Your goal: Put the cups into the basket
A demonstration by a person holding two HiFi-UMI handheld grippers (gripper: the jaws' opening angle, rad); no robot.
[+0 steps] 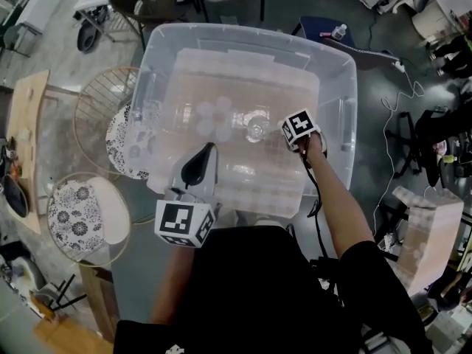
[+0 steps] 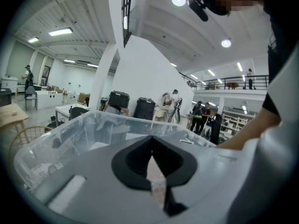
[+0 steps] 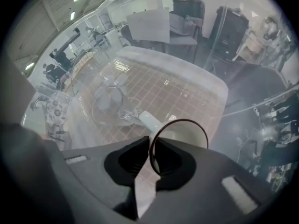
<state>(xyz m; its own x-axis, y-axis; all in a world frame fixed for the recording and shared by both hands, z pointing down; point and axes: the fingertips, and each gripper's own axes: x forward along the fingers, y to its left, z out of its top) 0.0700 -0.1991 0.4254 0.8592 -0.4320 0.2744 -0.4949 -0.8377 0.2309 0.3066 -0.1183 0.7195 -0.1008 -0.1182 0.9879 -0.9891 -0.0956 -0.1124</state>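
- Inside the clear plastic bin (image 1: 243,29), the right gripper (image 1: 298,134) points straight down, its marker cube facing up toward the head camera.
- Seen from the right gripper view, the right gripper (image 3: 150,164) is clenched on a white cup (image 3: 183,135). One jaw sits inside the cup's dark rim and the other outside, pinching the wall.
- The white cup hangs over the bin's floor, at about 3 o'clock from the bin's centre in the head view. Whether it touches the floor cannot be told.
- A glass cup (image 1: 256,129) lies on the bin floor just beside the right gripper, at its 9 o'clock. In the right gripper view the glass cup (image 3: 108,104) sits at 10 o'clock from the white cup, tipped on its side.
- At the bin's near wall, around 6 o'clock in the head view, the left gripper (image 1: 198,169) points across the bin.
- The left gripper (image 2: 156,181) has its jaws pressed together with nothing between them, as its own view shows.
- Two round wire chairs (image 1: 88,212) with patterned cushions stand outside the bin at its 8 to 9 o'clock.
- A cable (image 1: 316,190) runs along the person's right forearm.
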